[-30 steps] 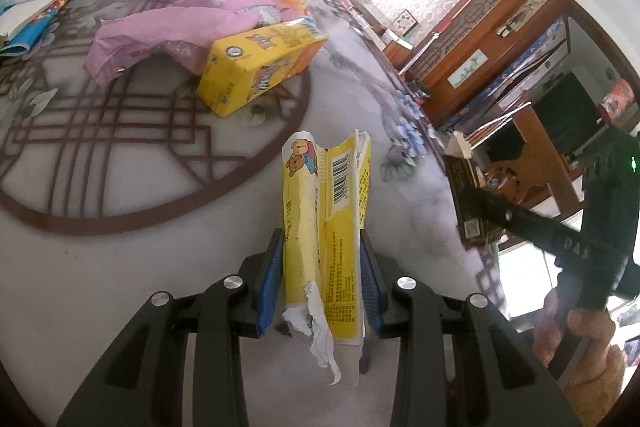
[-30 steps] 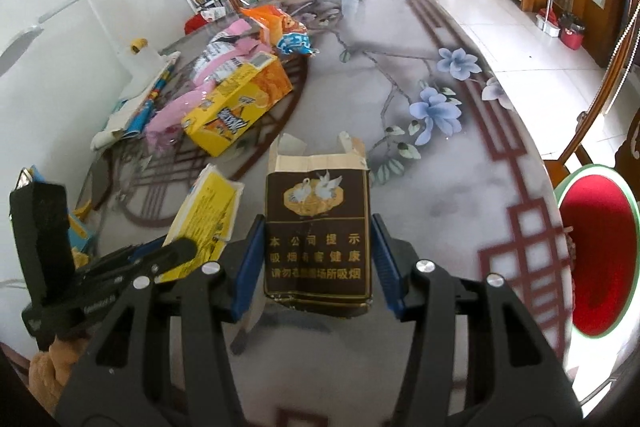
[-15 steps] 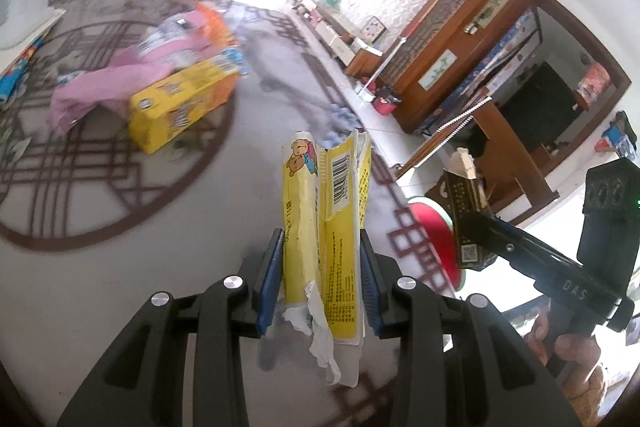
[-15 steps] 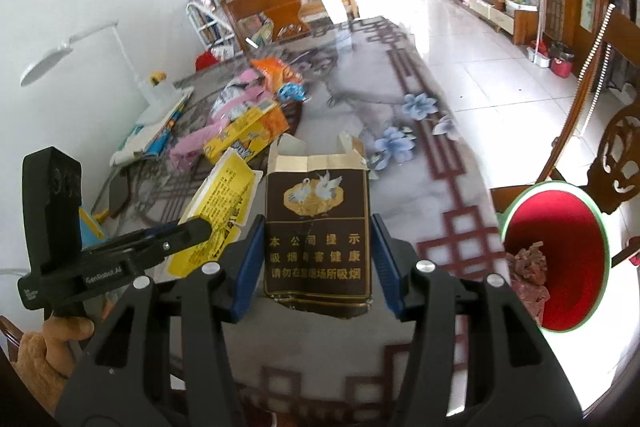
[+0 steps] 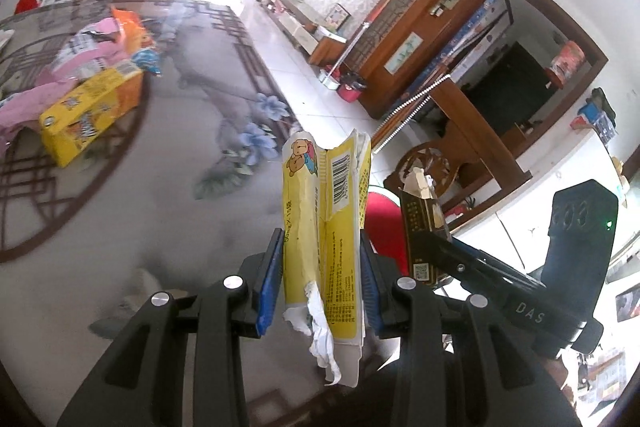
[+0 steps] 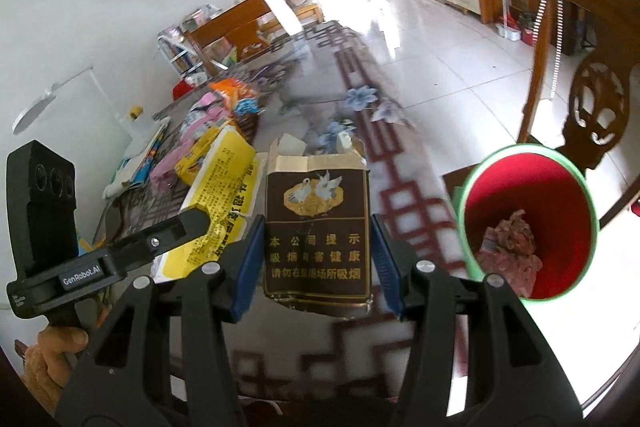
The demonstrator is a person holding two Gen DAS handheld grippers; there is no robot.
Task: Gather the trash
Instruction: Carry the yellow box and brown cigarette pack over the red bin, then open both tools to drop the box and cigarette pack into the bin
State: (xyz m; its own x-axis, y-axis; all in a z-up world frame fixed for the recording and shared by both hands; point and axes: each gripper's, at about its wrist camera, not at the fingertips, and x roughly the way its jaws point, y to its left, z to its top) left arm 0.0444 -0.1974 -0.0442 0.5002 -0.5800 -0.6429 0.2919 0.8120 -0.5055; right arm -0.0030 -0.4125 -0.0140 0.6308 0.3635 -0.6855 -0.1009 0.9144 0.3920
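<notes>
Both hands are loaded right now: the left gripper [image 5: 320,283] has its fingers clamped on a torn yellow wrapper [image 5: 326,227] standing up in the middle of the left wrist view, and the right gripper [image 6: 316,259] is squeezing a brown cigarette pack [image 6: 318,227] with its flap torn open, dead centre of the right wrist view. The red bin [image 6: 528,223] with the green rim sits at the right edge of that view, off the side of the table [image 6: 400,163], and looks like it already has some crumpled stuff at the bottom. From the left wrist view you only catch a sliver of red behind the wrapper. My guess is this is the carry-to-bin step, so the trick is getting each piece properly over the mouth before letting go. The pack is closer, so I'd drop that one first, tip it mouth-down over the middle of the opening, then open up. The wrapper is light and floppy with a ragged paper tail hanging off the bottom, so it could flutter or catch the rim; get it low inside before releasing. More trash is left in the upper left of both views: a yellow box [image 5: 92,115], pink plastic [image 5: 24,103] and an orange snack bag [image 6: 234,93].
</notes>
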